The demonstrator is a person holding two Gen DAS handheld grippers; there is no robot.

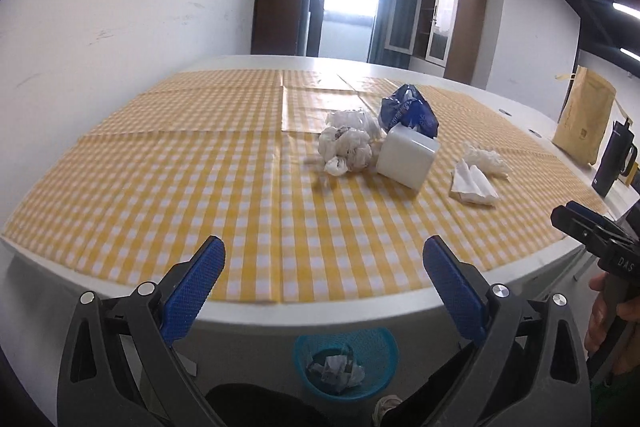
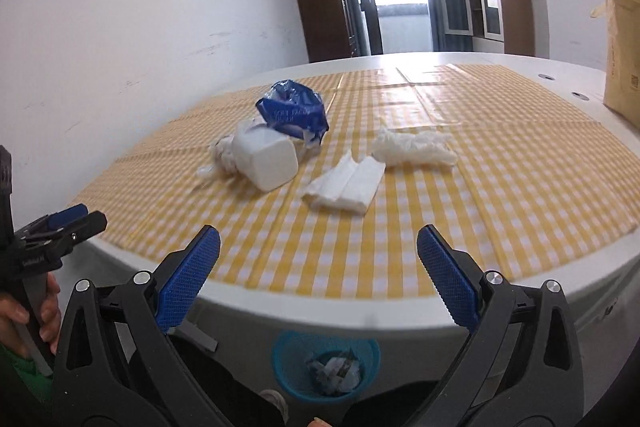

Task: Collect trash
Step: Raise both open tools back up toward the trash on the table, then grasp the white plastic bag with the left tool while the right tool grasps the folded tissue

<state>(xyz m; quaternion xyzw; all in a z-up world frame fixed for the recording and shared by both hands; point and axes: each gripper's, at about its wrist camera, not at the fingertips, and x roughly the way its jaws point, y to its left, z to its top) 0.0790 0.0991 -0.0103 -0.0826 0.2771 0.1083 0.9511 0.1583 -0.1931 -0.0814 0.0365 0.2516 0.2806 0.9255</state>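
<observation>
Trash lies mid-table on the yellow checked cloth (image 1: 200, 187): crumpled white paper (image 1: 348, 145), a blue plastic wrapper (image 1: 408, 111), a white bottle on its side (image 1: 406, 159), a folded tissue (image 1: 474, 181) and a crumpled clear glove (image 1: 484, 155). They also show in the right wrist view: the wrapper (image 2: 294, 109), the bottle (image 2: 268, 161), the tissue (image 2: 346, 185) and the glove (image 2: 412, 147). A blue mesh bin (image 1: 346, 361) with paper in it stands on the floor below the table edge. My left gripper (image 1: 324, 267) and right gripper (image 2: 318, 259) are open and empty, near the front edge.
A brown paper bag (image 1: 584, 115) and a dark mug (image 1: 612, 163) stand at the table's right side. The white table rim (image 1: 320, 311) curves in front. A white wall runs along the left; cabinets and a door stand behind.
</observation>
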